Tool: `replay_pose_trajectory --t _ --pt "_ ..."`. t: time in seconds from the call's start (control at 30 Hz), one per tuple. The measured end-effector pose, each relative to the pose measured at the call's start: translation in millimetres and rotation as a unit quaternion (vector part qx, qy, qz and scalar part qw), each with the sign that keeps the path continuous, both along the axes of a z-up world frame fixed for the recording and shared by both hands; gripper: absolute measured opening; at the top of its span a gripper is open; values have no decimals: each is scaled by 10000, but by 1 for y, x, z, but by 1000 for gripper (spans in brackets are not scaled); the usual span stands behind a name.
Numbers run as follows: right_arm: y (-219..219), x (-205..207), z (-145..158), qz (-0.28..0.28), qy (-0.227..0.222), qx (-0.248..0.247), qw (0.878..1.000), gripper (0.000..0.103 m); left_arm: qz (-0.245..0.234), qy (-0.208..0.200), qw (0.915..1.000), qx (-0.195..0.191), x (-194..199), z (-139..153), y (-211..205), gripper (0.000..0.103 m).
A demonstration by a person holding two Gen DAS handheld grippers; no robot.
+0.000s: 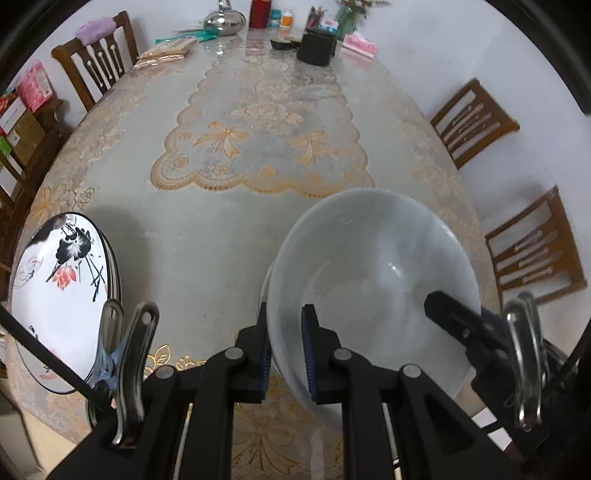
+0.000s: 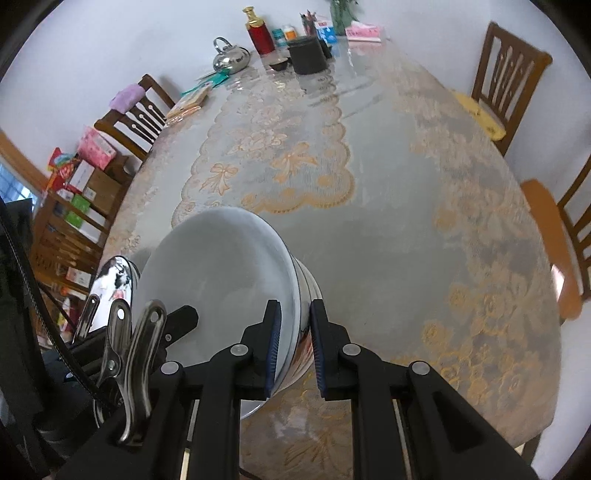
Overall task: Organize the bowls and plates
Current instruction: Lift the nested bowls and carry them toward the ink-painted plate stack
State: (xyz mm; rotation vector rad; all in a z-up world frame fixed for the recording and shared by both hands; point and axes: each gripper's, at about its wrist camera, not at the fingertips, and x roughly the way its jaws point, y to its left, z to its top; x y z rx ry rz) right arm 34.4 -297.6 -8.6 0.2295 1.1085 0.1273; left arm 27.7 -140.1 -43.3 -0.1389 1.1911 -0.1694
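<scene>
A large white bowl (image 1: 373, 280) is held over the near part of the table, tilted. My left gripper (image 1: 286, 347) is shut on its near-left rim. My right gripper (image 2: 295, 343) is shut on its right rim; the bowl (image 2: 218, 277) has a painted outer wall in the right wrist view. The right gripper's finger (image 1: 454, 317) shows inside the bowl in the left wrist view. A stack of white plates with an ink lotus painting (image 1: 55, 302) lies at the table's near-left edge; it also shows in the right wrist view (image 2: 114, 277).
The table (image 1: 221, 221) has a lace cloth under clear cover. At the far end stand a steel kettle (image 1: 224, 20), a red canister (image 1: 260, 14), a black container (image 1: 316, 46) and tissue packs (image 1: 360, 44). Wooden chairs (image 1: 476, 122) flank both sides.
</scene>
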Motion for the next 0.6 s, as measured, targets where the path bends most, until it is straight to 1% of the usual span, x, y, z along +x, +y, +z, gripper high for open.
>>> replay_pose_trajectory --t 0.13,0.2,0.23,0.27,0.33,0.43,0.53,0.6 --pt "2 -1 3 31 -115 -131 9998 18 -37 -32 10000 -51 1 1 2 14" --pt "3 -3 6 43 -215 -242 9995 18 -63 -94 9999 17 0 2 2 14" --pt "3 -5 7 59 -269 -285 9992 18 -63 -115 9999 109 0 2 2 17" --pt "5 -7 8 84 -294 -339 9990 18 -55 -150 9998 143 0 2 3 17" --pt "6 -8 5 122 -274 -361 9989 18 -56 -128 9999 45 1 1 6 17" --pt "3 -9 -3 61 -106 -223 9997 18 -81 -127 9999 43 1 2 7 17" --pt "-5 -9 -12 -102 43 72 9999 18 -149 -164 9997 112 0 2 5 18" --pt "-10 -10 -15 -176 101 300 9993 18 -188 -269 9993 195 -3 4 4 18"
